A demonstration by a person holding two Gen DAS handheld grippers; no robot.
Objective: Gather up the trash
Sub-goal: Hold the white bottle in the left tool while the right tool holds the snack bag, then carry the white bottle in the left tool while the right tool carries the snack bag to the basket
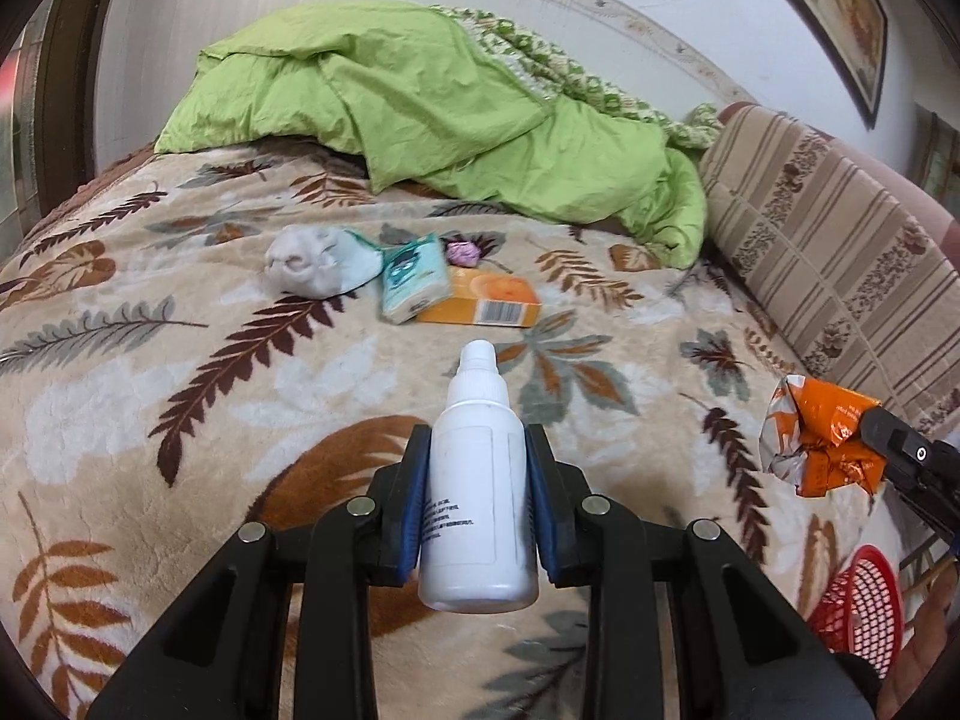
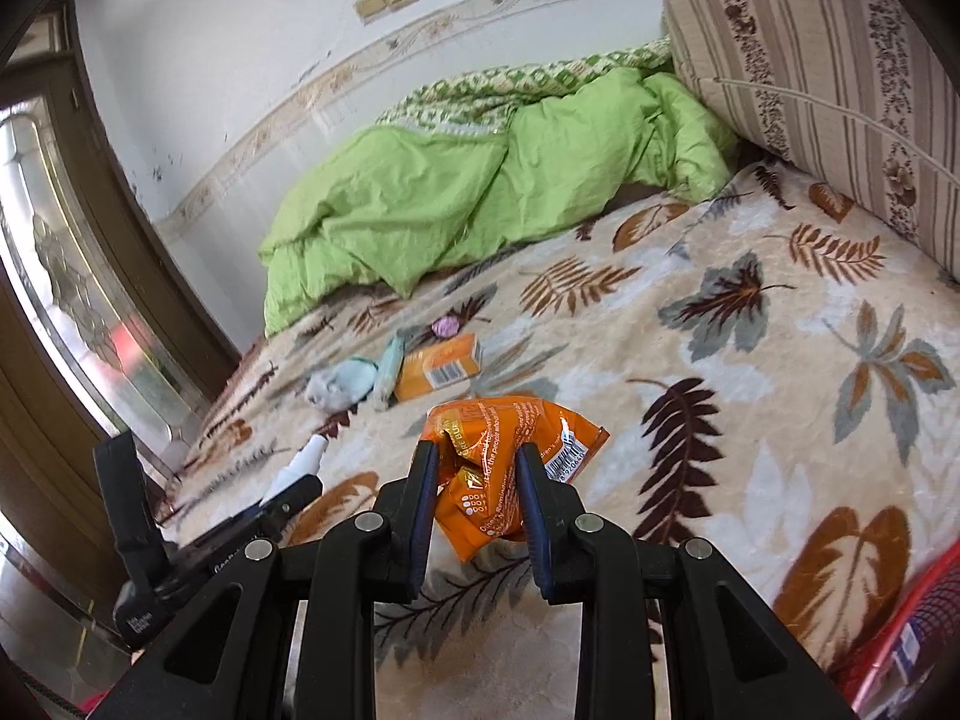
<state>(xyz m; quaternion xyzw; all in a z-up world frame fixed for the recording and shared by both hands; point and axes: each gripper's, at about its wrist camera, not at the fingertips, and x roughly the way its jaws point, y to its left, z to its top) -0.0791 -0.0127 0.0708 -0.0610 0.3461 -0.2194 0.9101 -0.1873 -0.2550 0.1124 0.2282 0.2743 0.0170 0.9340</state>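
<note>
Gripping a white bottle (image 1: 477, 480) between its blue pads, the left hand-held gripper (image 1: 477, 450) is holding it above the leaf-patterned bed (image 1: 180, 390), jaws narrowed onto its sides. The right hand-held gripper (image 2: 477, 468) is pinching a crumpled orange wrapper (image 2: 510, 456) the same way. Farther up the bed, a wad of tissue (image 1: 306, 270), a tissue pack (image 1: 414, 285), an orange box (image 1: 486, 300) and a pink scrap (image 1: 462, 252) are lying close together. A red basket (image 1: 864, 606) is showing beside the bed.
</note>
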